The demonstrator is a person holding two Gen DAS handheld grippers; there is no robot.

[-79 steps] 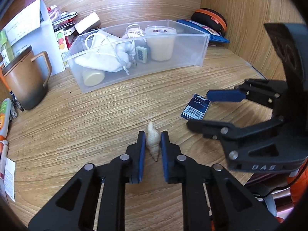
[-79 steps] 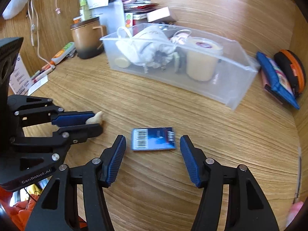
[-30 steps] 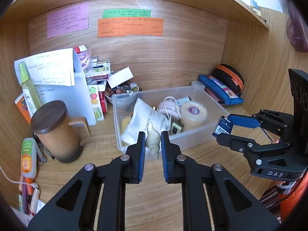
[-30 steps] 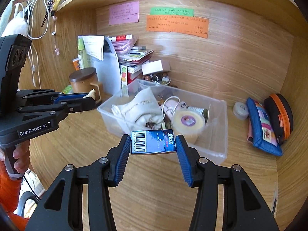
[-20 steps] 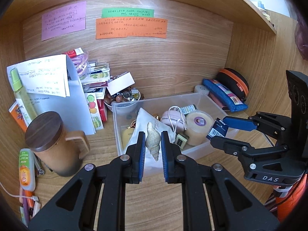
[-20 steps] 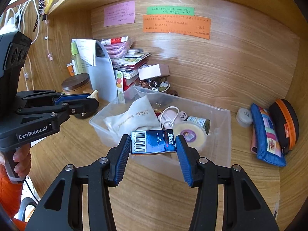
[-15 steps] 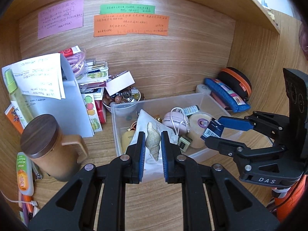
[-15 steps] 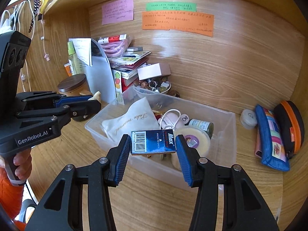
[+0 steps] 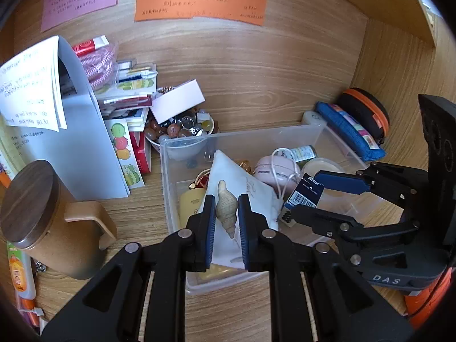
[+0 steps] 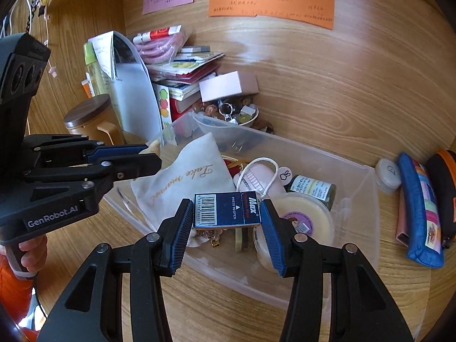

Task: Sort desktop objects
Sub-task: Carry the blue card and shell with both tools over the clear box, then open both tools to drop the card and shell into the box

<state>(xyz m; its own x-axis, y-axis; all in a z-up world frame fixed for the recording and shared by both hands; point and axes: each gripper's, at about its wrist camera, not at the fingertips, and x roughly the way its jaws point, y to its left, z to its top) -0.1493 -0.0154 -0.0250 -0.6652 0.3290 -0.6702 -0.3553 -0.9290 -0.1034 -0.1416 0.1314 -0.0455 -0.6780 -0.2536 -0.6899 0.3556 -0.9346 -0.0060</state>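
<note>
We hold two things above the clear plastic storage bin [image 9: 310, 131] on the wooden desk. Our left gripper [image 9: 226, 213] is closed tight on a small cream-and-tan spiral seashell [image 9: 226, 206], its blue pads pressing the shell's flanks at mid-body. Our right gripper [image 10: 227, 213] stands partly open, clamped across the short ends of a small dark-blue cardboard box with a barcode [image 10: 226, 209].

We judge the shell light, rigid and brittle, with a smooth, tapering surface that could slip out of the pads; the widest whorl, where we grip it now, looks the safest hold. In the left wrist view its long axis runs along the fingers, one tapered end reaching out past the pad tips over a white cloth drawstring pouch [image 9: 245, 188], the other end drawn back between the pads. Which end is the true spire we cannot tell.

The box looks light and stiff, though its thin walls could crush under a harder squeeze. Its long axis lies crosswise between the pads, printed face up, hanging over a round cream lidded tub [image 10: 310, 216].
</note>
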